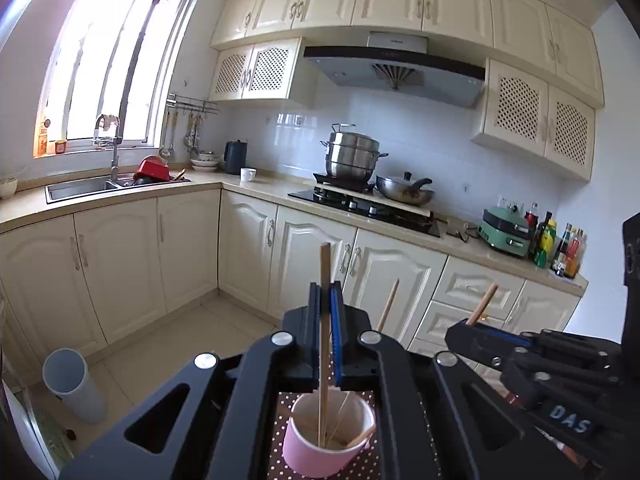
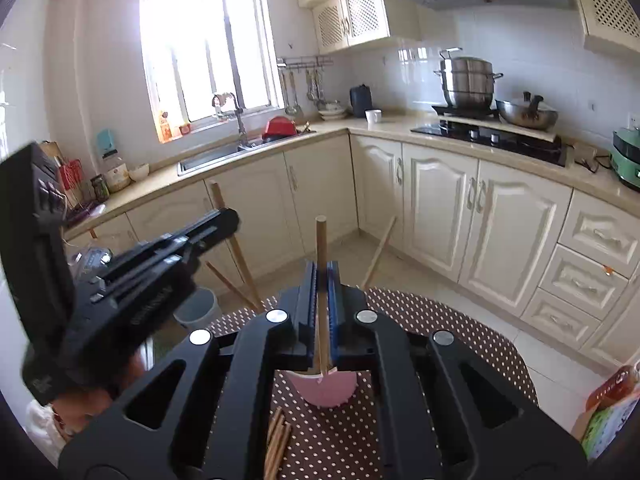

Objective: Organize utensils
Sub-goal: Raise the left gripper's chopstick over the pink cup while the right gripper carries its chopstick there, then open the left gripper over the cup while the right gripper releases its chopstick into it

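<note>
Between your left gripper's (image 1: 325, 300) jaws you are clamping one wooden chopstick (image 1: 324, 276), upright, its lower end already reaching down inside the pink paper cup (image 1: 320, 452) that is standing on the brown polka-dot table (image 1: 360, 468). Your right gripper (image 2: 322, 276) is likewise clenching a second chopstick (image 2: 321, 240), hanging just at the cup's rim rather than clearly inside it. From there outward, other sticks are already leaning in the cup, and a small bundle of loose chopsticks (image 2: 278, 440) is lying on the cloth just beside it, waiting. Your main risk is the cup itself: it is looking light and top-heavy, so if you are pushing either stick sideways while lowering, or letting go while it is pressing on the wall, you are likely tipping it and spilling everything. With both grippers crowding the same small mouth, you are also risking a knock between them, or a tip catching on the leaning sticks and landing outside the rim.
</note>
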`<action>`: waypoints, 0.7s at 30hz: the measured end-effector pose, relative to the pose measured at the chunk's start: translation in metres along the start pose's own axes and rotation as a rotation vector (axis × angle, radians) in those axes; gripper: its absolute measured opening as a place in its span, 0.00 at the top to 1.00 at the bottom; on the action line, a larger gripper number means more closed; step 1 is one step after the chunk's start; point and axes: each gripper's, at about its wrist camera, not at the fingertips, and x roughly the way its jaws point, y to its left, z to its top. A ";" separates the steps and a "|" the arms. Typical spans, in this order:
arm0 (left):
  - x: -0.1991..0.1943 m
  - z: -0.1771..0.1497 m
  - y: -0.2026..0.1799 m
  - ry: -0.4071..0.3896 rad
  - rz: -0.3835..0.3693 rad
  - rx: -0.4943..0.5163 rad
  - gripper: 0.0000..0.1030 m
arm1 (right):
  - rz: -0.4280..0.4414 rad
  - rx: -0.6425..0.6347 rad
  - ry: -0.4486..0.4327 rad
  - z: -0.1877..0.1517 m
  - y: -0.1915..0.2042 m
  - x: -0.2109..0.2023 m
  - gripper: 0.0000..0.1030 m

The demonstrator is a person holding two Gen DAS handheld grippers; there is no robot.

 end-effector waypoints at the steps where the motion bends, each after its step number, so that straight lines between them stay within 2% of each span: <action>1: 0.000 -0.002 0.001 0.007 0.000 0.003 0.95 | -0.003 0.001 0.010 -0.004 -0.002 0.003 0.95; 13: 0.004 -0.036 0.015 0.102 0.042 0.041 0.94 | -0.014 0.064 0.065 -0.032 -0.013 0.017 0.94; 17: 0.000 -0.035 0.018 0.128 0.023 0.025 0.93 | -0.014 0.090 0.068 -0.032 -0.014 0.014 0.94; 18: -0.002 -0.034 0.018 0.128 0.018 0.020 0.89 | -0.014 0.088 0.070 -0.032 -0.014 0.012 0.94; 20: -0.008 -0.034 0.020 0.124 0.035 0.013 0.57 | -0.025 0.085 0.066 -0.032 -0.013 0.007 0.93; 21: -0.013 -0.035 0.021 0.112 0.038 0.008 0.53 | -0.025 0.088 0.065 -0.032 -0.014 0.006 0.92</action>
